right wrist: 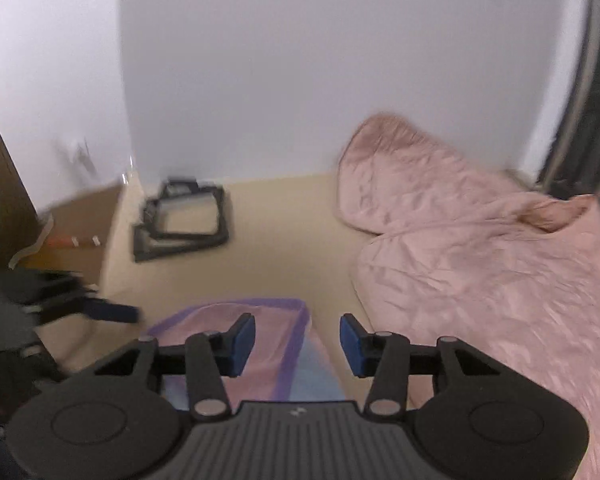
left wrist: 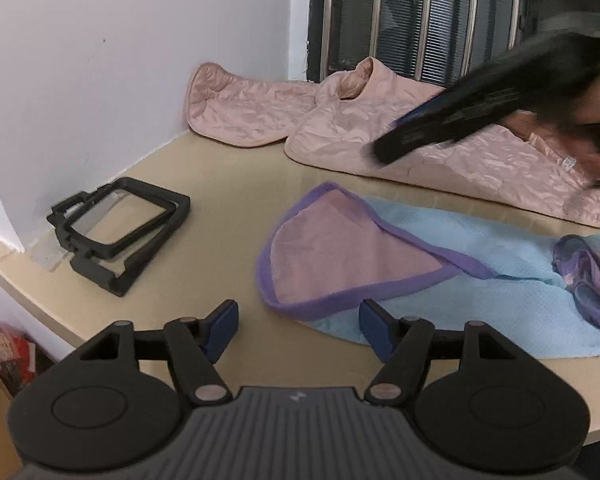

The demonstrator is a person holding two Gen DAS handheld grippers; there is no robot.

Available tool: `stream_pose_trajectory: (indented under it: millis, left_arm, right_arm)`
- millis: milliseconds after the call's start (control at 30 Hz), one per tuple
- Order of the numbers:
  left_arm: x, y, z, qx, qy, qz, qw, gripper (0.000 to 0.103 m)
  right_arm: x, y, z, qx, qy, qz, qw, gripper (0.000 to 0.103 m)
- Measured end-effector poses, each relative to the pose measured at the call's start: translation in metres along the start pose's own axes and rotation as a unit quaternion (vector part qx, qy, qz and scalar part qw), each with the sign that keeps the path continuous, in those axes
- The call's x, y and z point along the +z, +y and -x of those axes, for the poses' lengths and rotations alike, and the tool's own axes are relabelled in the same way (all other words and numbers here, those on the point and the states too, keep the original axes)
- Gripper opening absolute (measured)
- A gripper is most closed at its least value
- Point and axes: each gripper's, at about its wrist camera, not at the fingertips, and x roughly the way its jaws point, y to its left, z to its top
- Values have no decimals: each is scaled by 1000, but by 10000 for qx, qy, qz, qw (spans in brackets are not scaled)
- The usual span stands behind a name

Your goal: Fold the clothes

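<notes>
Left gripper (left wrist: 298,326): jaws open, nothing gripped, lower centre, above blue-and-purple garment (left wrist: 380,264) lying flat at centre right on beige table (left wrist: 228,184). Right gripper (right wrist: 297,346): jaws open, nothing gripped. Pink quilted jacket (right wrist: 480,264): right side. Black frame (left wrist: 120,232): left.

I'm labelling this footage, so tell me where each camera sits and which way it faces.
Left wrist: rides the left tool, facing the blue mesh garment with purple trim; the blurred right tool crosses above.
Right wrist: rides the right tool, facing the wall corner; the left tool shows at left.
Shared: pink quilted jacket, black rectangular frame, beige table.
</notes>
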Motion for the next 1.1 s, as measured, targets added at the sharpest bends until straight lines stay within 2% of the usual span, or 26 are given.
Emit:
stream_pose_trajectory:
  millis: [33, 100, 167, 233, 267, 300, 333, 400, 500, 633, 700, 900, 967, 1067, 1100]
  left_arm:
    - [-1, 0, -1, 24, -40, -4, 10000, 63]
    - [-2, -3, -2, 93, -95, -123, 9998, 55]
    - [1, -2, -4, 3, -104, -108, 9999, 39]
    - [4, -1, -6, -67, -101, -57, 9999, 30]
    - [6, 1, -8, -104, -121, 16, 9999, 24]
    - [7, 3, -10, -120, -149, 54, 9998, 18]
    - [8, 5, -13, -218, -161, 78, 9996, 8]
    - [14, 9, -19, -424, -121, 210, 9988, 5]
    - [34, 7, -29, -496, -299, 0, 9983, 5]
    - [85, -5, -54, -763, -547, -336, 9950, 5]
    - [115, -19, -72, -796, -682, -719, 9919, 5]
    - [190, -67, -145, -1312, -373, -1130, 9842, 5]
    - [208, -84, -168, -1435, -299, -1201, 9819, 5]
    - [220, -109, -199, -1670, -99, -1231, 9782, 6]
    - [220, -117, -209, -1513, -93, -1247, 9805, 8]
  right_arm:
    - [5, -5, -16, 31, 148, 22, 9999, 44]
    - [8, -8, -43, 80, 498, 91, 9987, 37]
    - [7, 0, -61, 12, 737, 148, 9972, 33]
    - [5, -5, -73, 3, 806, 4, 9967, 30]
    - [4, -9, -75, 68, 736, -140, 9972, 21]
    - [4, -11, -76, 68, 739, -268, 9969, 6]
    - [3, -12, -77, -8, 729, -366, 9967, 2]
    - [0, -13, -77, -202, 719, -494, 9960, 2]
    - [-3, -18, -72, -644, 621, -714, 9934, 2]
    - [-9, -56, -39, -1329, 221, -1438, 9804, 2]
    - [-14, -85, -17, -1661, 37, -1856, 9685, 2]
    - [-31, -173, 29, -2354, -385, -2919, 9262, 2]
    - [-39, -201, 33, -2591, -346, -3171, 9116, 2]
    - [-55, -236, 26, -2909, -128, -3468, 8916, 2]
    - [-61, -246, 22, -2958, -47, -3545, 8870, 2]
